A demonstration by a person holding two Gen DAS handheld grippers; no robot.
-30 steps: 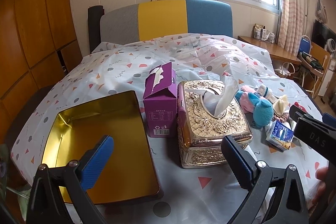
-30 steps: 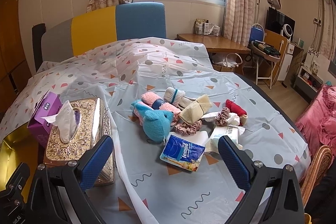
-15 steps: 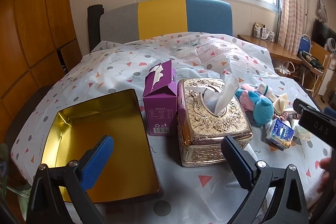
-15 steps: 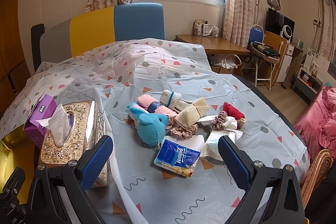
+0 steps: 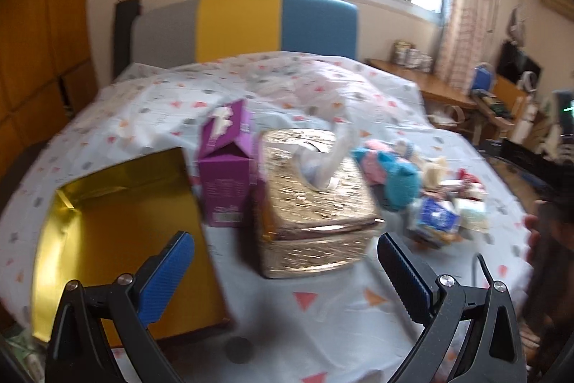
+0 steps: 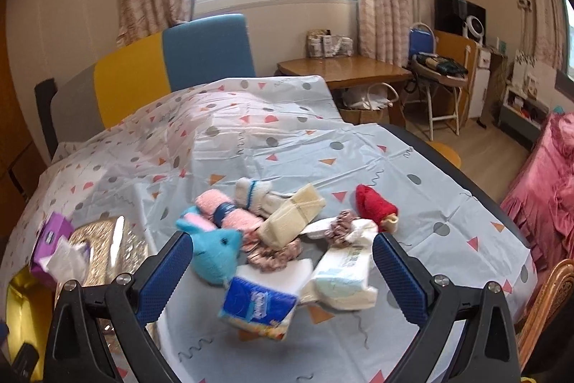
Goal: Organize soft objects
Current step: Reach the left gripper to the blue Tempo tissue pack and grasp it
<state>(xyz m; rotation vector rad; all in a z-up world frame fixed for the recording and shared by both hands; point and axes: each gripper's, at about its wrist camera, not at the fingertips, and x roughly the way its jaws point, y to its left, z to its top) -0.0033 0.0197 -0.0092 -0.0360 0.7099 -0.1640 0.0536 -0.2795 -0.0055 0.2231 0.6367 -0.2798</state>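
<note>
A heap of soft things lies on the patterned cloth: a blue plush toy (image 6: 216, 253), pink rolled towels (image 6: 229, 214), a white sock roll (image 6: 253, 192), a beige bundle (image 6: 292, 216), a red roll (image 6: 375, 209), scrunchies (image 6: 272, 255), a blue tissue pack (image 6: 258, 306) and a white pack (image 6: 344, 277). My right gripper (image 6: 281, 275) hangs open just before the heap, holding nothing. My left gripper (image 5: 287, 270) is open in front of the gold tissue box (image 5: 315, 203), with the open gold tin (image 5: 118, 228) to its left. The heap (image 5: 423, 192) shows blurred in the left wrist view.
A purple carton (image 5: 227, 167) stands between tin and tissue box. The bed's grey, yellow and blue headboard (image 5: 240, 24) is behind. A wooden desk (image 6: 344, 70), a folding chair (image 6: 441, 85) and a pink bedspread (image 6: 545, 189) are on the right. A person's fingers (image 5: 532, 232) show at the right edge.
The right gripper has moved forward and right toward the heap, which now sits larger and lower in view. The left view has shifted slightly and blurred. Both stay open.
</note>
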